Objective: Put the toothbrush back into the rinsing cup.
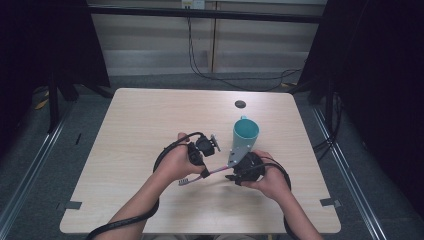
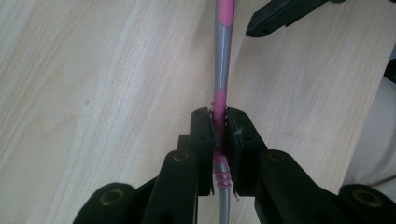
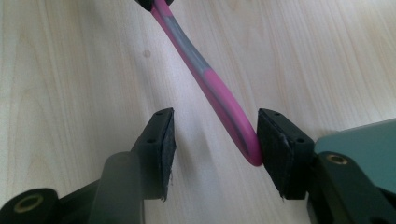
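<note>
A pink and grey toothbrush (image 1: 216,171) hangs level just above the table (image 1: 145,115), between my two grippers. My left gripper (image 1: 204,172) is shut on it near the bristle end; in the left gripper view the pads (image 2: 219,126) clamp the pink neck and the handle (image 2: 223,46) runs away from them. My right gripper (image 1: 231,176) stands at the handle's tail. In the right gripper view its jaws (image 3: 215,140) are apart around the pink tail (image 3: 233,116), which touches the right-hand pad (image 3: 273,144) while the left-hand pad stays off it. A teal cup (image 1: 245,134) stands upright just beyond the right gripper.
The cup's teal side (image 3: 364,140) sits close beside the right jaw. A small black round hole (image 1: 240,104) lies in the tabletop behind the cup. Light wood stretches to the left and far side. Cables trail from both grippers toward the near edge.
</note>
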A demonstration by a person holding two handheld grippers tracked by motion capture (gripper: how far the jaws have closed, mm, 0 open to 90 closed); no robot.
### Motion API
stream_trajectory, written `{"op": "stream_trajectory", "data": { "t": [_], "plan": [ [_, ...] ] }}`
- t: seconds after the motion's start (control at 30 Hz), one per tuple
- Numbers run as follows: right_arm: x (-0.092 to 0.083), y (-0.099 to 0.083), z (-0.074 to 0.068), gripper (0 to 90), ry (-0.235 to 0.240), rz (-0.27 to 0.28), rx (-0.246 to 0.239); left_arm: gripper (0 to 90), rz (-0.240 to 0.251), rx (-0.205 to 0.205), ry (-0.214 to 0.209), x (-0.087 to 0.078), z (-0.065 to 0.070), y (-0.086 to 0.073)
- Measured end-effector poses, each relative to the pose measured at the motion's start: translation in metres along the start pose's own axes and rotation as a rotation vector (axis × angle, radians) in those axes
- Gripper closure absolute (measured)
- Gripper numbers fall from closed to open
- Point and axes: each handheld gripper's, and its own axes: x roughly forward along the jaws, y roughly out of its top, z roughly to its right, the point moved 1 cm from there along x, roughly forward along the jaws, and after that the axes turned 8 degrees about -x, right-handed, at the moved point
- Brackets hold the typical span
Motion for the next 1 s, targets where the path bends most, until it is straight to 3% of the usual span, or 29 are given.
{"op": "stream_trajectory", "data": {
  "t": [0.4,0.57,0.73,0.87,0.97,1.0],
  "plan": [
    [0.0044,-0.0018,0.0011,57.3,0.019,-0.034,-0.012,81.8,-0.001,0.014,-0.013,0.0009,-0.0020,0.0021],
    [0.0032,-0.0033,0.0014,57.4,0.017,-0.032,-0.004,81.9,-0.007,0.017,-0.009,0.0007,-0.0009,0.0038],
    [0.0011,-0.0012,0.0038,52.3,0.017,0.013,-0.006,81.9,0.007,0.018,-0.034,0.0041,-0.0006,0.0045],
    [0.0040,0.0007,0.0021,52.8,0.025,0.003,-0.020,81.8,0.018,0.026,-0.040,0.0046,0.0019,0.0067],
    [0.0063,0.0008,0.0003,56.0,0.024,-0.015,-0.040,81.9,0.021,0.031,-0.042,0.0033,0.0026,0.0082],
    [0.0076,0.0003,0.0000,61.2,0.026,-0.031,-0.054,81.8,0.020,0.033,-0.048,0.0028,0.0034,0.0091]
  ]
}}
